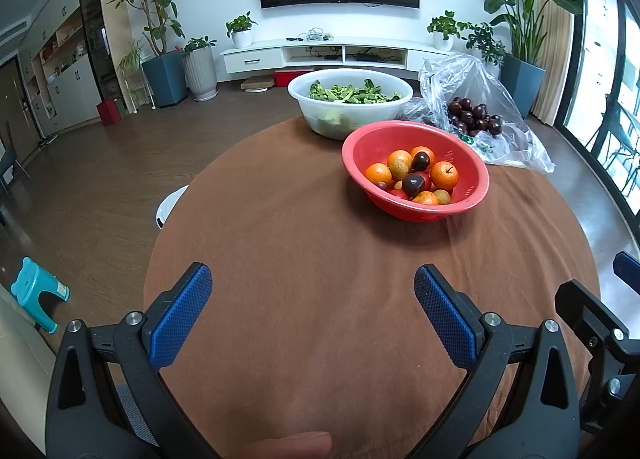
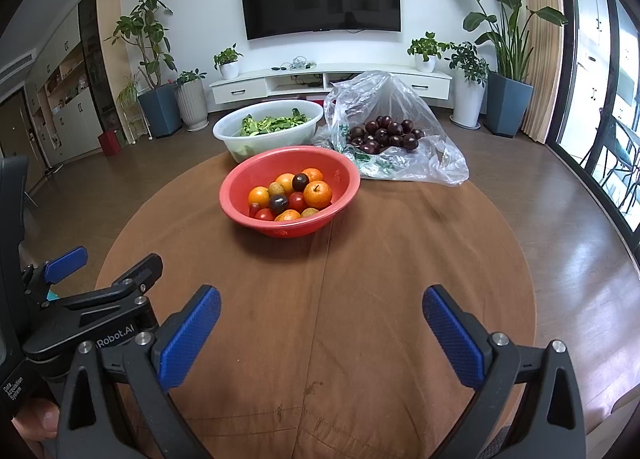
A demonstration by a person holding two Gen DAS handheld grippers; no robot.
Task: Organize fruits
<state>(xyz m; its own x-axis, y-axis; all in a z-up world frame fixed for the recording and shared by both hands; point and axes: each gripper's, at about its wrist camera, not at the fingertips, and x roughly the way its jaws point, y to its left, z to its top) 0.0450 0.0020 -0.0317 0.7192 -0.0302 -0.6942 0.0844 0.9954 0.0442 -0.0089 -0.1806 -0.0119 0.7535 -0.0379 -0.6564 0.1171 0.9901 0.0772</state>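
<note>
Bench (image 2: 400, 259): covered in plain brown cloth. Colander bowl (image 2: 244, 179): red, holding orange (image 2: 317, 194), dark purple (image 2: 300, 181), red (image 2: 297, 201) and tan fruit. Basin (image 2: 232, 131): translucent white, with green leaves (image 2: 272, 124). Bag (image 2: 400, 99): clear plastic with green print, containing dark maroon plums (image 2: 384, 134). Left claw (image 1: 313, 282) and right claw (image 2: 321, 303): black frames, blue dotted-texture pads.

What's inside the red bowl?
The red bowl holds a pile of small fruit: orange mandarins, two dark plums, red tomatoes and some small yellowish fruits. Whatever lies underneath the pile is hidden by the fruit on top.
</note>
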